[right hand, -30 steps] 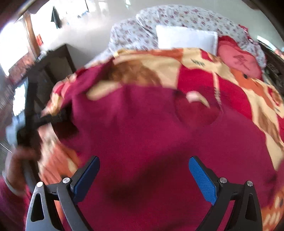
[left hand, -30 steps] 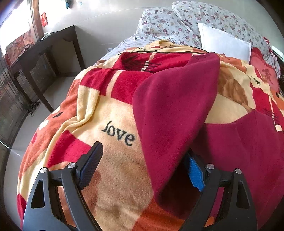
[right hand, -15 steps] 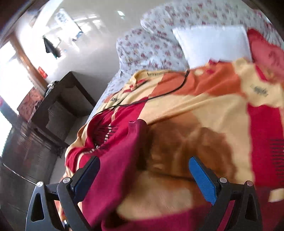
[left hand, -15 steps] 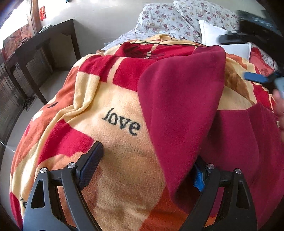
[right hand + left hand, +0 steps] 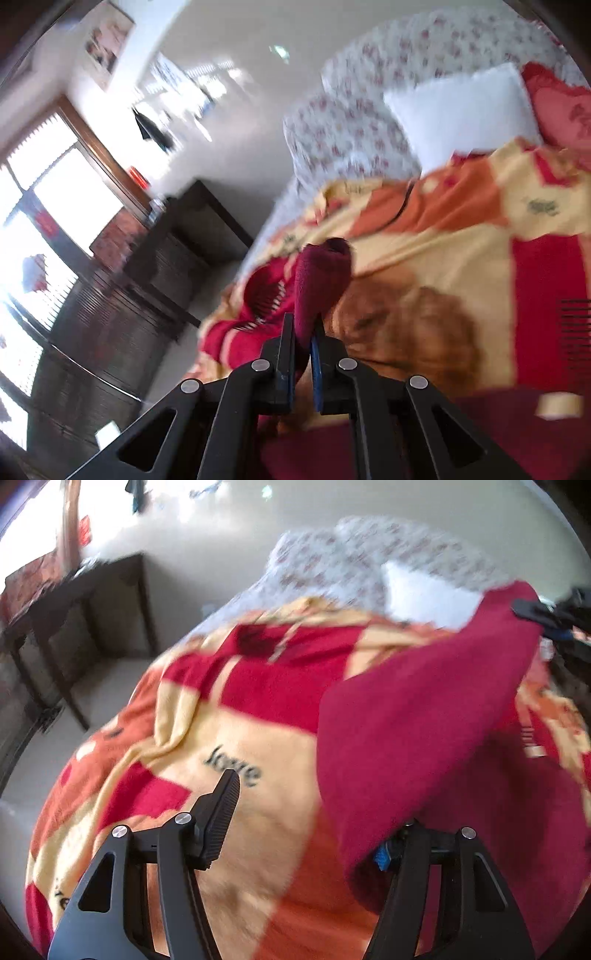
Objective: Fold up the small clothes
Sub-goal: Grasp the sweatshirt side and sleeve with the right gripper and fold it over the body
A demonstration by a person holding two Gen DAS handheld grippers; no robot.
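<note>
A dark red fleece garment lies on the patterned blanket on the bed, with one long part stretched up to the right. My left gripper is open; the left finger shows and the right finger is mostly hidden under the garment's edge. My right gripper is shut on the garment's end and holds it off the blanket. It also shows in the left wrist view at the garment's far upper corner.
Floral pillows, a white pillow and a red cushion lie at the head of the bed. A dark wooden table stands left of the bed. A black cable lies on the blanket.
My right gripper has closed on the garment's end and lifted it up to the right. The left gripper has stayed open at the garment's near edge while its view tilted up.
</note>
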